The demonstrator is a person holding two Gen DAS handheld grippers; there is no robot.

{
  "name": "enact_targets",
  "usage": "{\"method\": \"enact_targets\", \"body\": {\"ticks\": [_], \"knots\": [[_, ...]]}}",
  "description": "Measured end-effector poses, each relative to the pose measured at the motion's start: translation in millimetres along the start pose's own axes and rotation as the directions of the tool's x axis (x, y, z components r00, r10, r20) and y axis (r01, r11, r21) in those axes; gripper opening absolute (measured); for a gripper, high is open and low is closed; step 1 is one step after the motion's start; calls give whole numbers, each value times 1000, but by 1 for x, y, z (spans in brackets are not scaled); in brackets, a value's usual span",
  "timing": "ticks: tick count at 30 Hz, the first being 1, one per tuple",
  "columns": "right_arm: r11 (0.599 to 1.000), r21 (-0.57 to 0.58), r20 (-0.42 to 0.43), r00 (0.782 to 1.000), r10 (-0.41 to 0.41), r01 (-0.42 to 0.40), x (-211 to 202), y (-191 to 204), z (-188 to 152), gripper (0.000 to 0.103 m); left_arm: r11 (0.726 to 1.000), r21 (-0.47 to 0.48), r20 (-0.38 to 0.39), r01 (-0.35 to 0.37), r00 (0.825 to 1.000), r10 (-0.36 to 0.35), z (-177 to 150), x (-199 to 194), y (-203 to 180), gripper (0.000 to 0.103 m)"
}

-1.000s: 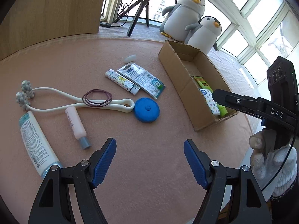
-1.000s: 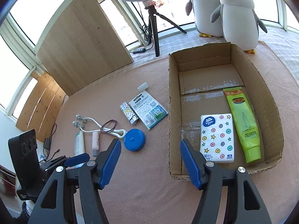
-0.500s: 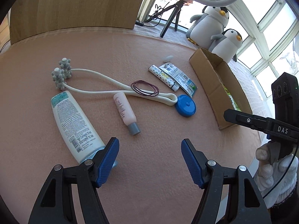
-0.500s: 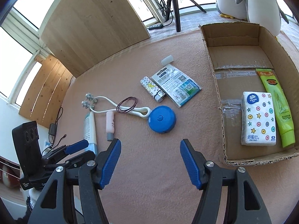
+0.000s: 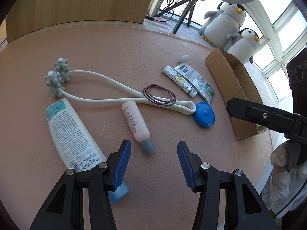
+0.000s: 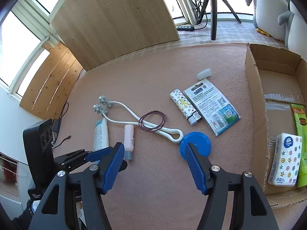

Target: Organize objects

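Observation:
My left gripper (image 5: pixel 153 161) is open just in front of the grey cap of a small pink bottle (image 5: pixel 136 121). A white lotion tube (image 5: pixel 71 134) lies at its left finger. Beyond them rest a cream roller massager (image 5: pixel 107 94), brown hair bands (image 5: pixel 159 96), a blue round tape measure (image 5: pixel 204 114), a patterned lighter (image 5: pixel 179 80) and a flat packet (image 5: pixel 195 80). My right gripper (image 6: pixel 153 164) is open above the mat, with the tape measure (image 6: pixel 197 145) behind its right finger. The cardboard box (image 6: pixel 257 118) holds a tissue pack (image 6: pixel 285 161) and a green tube (image 6: pixel 301 134).
Two plush penguins (image 5: pixel 230 25) sit behind the box, beside a tripod (image 6: pixel 214 9) with cables. A wooden board (image 6: pixel 115 19) leans at the back. A small white cap (image 6: pixel 204 73) lies near the packet. A gloved hand (image 5: pixel 285 172) holds the right gripper.
My left gripper has swung left and down toward the pink bottle and lotion tube. My right gripper has moved left, away from the box, toward the loose items.

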State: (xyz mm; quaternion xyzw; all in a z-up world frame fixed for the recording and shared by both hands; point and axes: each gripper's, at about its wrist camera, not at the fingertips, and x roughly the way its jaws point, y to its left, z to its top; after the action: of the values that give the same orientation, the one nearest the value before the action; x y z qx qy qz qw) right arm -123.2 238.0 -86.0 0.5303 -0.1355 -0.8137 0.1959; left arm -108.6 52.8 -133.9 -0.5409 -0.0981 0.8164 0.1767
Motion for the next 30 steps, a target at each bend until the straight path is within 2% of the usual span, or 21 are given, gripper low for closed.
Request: {"method": "enact_targets", "body": {"ticks": [5, 9, 17, 22, 23, 26, 28, 30], "knots": [[999, -8, -57, 997, 53, -54, 29, 12, 16, 62, 1000, -27, -10, 2, 1000, -2, 6, 11, 9, 46], [993, 27, -113, 987, 117, -115, 56, 16, 25, 61, 999, -33, -15, -3, 1000, 2, 7, 15, 14, 44], [992, 53, -172, 978, 120, -112, 91, 17, 31, 60, 999, -46, -21, -8, 1000, 7, 9, 20, 23, 43], [990, 47, -186, 972, 143, -137, 90, 19, 33, 59, 999, -45, -23, -2, 1000, 0, 9, 19, 26, 40], [991, 37, -180, 975, 133, -128, 88, 20, 34, 58, 999, -46, -22, 0, 1000, -1, 9, 19, 26, 40], [1000, 12, -133, 991, 30, -28, 79, 14, 41, 57, 999, -45, -22, 4, 1000, -5, 9, 20, 25, 40], [999, 42, -137, 991, -7, 13, 80, 2, 46, 49, 999, -42, -23, 4, 1000, -5, 8, 21, 25, 40], [998, 60, -156, 987, -24, 34, 85, -9, 48, 46, 999, -38, -23, 1, 1000, -2, 7, 20, 25, 40]]}}
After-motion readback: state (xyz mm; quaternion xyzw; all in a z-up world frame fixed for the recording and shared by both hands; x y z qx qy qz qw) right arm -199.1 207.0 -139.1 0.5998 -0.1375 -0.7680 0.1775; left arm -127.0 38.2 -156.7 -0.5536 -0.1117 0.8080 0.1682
